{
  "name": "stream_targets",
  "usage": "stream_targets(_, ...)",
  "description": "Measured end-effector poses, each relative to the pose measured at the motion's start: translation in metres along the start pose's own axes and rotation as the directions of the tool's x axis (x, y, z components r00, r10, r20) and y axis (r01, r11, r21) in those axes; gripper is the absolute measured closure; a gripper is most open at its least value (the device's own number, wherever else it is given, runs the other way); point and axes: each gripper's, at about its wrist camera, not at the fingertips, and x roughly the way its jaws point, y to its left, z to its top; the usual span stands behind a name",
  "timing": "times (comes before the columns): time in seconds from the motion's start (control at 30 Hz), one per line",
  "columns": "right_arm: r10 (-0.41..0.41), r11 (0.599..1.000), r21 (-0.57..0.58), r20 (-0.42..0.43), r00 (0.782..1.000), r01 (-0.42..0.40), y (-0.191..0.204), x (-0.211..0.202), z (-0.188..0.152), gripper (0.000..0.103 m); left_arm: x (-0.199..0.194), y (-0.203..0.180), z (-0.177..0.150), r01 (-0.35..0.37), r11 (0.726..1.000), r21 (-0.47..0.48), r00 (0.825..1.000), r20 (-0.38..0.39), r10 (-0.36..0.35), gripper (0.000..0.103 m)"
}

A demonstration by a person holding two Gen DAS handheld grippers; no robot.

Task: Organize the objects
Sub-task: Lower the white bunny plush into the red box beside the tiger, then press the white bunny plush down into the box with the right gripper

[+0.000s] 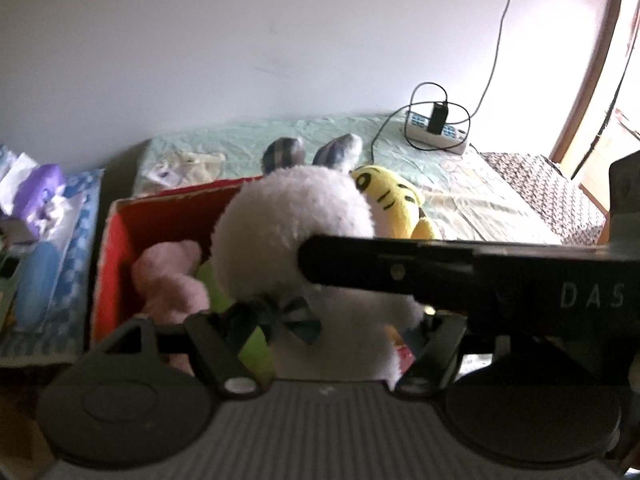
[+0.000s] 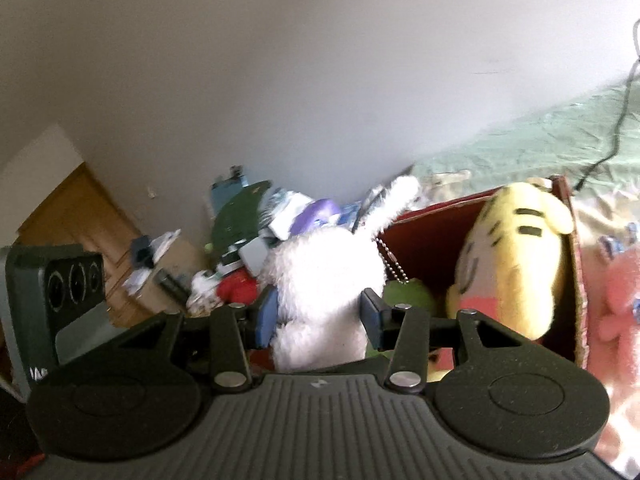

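Note:
A white plush rabbit [image 1: 296,220] with grey striped ears and a bow is held over the red cardboard box [image 1: 120,232]. My left gripper [image 1: 320,320] is shut on its lower body. My right gripper [image 2: 320,312] is also shut on the white rabbit [image 2: 324,268], its blue pads pressing the sides; its black body crosses the left wrist view [image 1: 480,276]. A pink plush [image 1: 168,276] and a green plush [image 2: 408,296] lie in the box [image 2: 424,224]. A yellow tiger plush [image 1: 396,204] leans at the box's far right corner [image 2: 516,256].
The box sits on a bed with a pale green sheet [image 1: 460,192]. A power strip with a charger and cable [image 1: 438,130] lies at the bed's far side. A cluttered side surface with tissue packs [image 1: 44,216] is to the left. A pink plush [image 2: 620,308] lies outside the box.

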Motion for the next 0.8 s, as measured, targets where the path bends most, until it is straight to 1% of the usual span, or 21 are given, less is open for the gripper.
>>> stream_targets(0.2,-0.066,0.998,0.025,0.013,0.998,0.066,-0.017,0.010,0.005,0.056,0.025,0.002,0.003,0.046,0.999,0.009,0.999,-0.027,-0.046,0.028)
stream_targets(0.4,-0.130,0.991,0.037,-0.005,0.991,0.131,-0.030,0.021,0.006,0.056,0.047,0.007,0.003,0.084,0.996,-0.016,0.994,-0.065,-0.085,0.029)
stream_targets(0.47,-0.160,0.987,0.025,-0.010,0.987,0.161,-0.031,0.024,0.007,0.056,0.053,0.009,0.003,0.098,0.995,-0.029,0.992,-0.074,-0.099,0.029)
stream_targets(0.53,-0.212,0.977,-0.014,-0.020,0.977,0.212,-0.030,0.032,0.007,0.056,0.058,0.010,0.004,0.101,0.994,-0.032,0.991,-0.083,-0.103,0.029)
stream_targets(0.67,-0.218,0.976,-0.013,-0.027,0.976,0.218,-0.036,0.036,0.005,0.056,0.070,0.011,0.004,0.104,0.994,-0.037,0.989,-0.104,-0.108,0.029)
stream_targets(0.8,-0.228,0.973,-0.001,-0.060,0.972,0.229,-0.043,0.042,0.003,0.054,0.077,0.016,0.004,0.106,0.993,-0.053,0.986,-0.125,-0.112,0.027)
